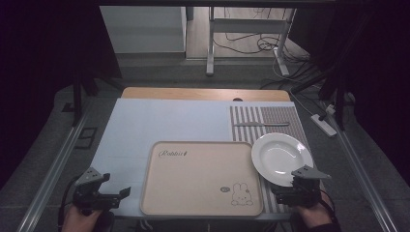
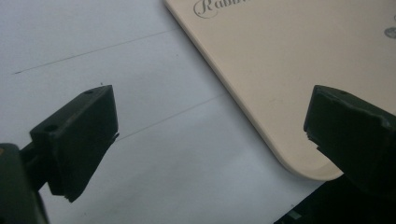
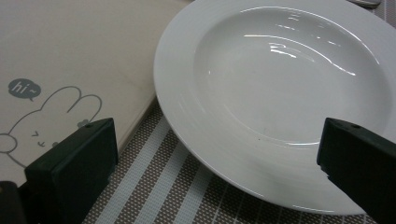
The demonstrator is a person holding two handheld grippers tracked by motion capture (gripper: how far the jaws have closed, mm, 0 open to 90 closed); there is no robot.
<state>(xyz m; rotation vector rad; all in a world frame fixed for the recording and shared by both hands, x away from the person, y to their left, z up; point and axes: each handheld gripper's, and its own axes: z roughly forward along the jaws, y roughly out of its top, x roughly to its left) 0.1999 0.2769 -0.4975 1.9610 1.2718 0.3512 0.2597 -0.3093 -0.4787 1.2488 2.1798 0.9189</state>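
Observation:
A beige tray [image 1: 193,179] with a rabbit drawing lies at the front middle of the table. A white deep plate [image 1: 281,158] rests to its right on a striped placemat [image 1: 266,121], its rim slightly over the tray's edge. My right gripper [image 1: 285,193] hovers open at the plate's [image 3: 280,93] near rim, jaws spread wide with nothing between them [image 3: 210,163]. My left gripper [image 1: 113,195] is open just left of the tray's near-left corner [image 2: 289,93], above the pale blue mat [image 2: 140,93], empty [image 2: 210,135].
A knife [image 1: 261,124] lies across the striped placemat behind the plate. The pale blue mat [image 1: 159,121] covers the left and middle of the table. The table's wooden far edge [image 1: 203,93] shows beyond. Metal rails flank both sides; cables lie on the floor.

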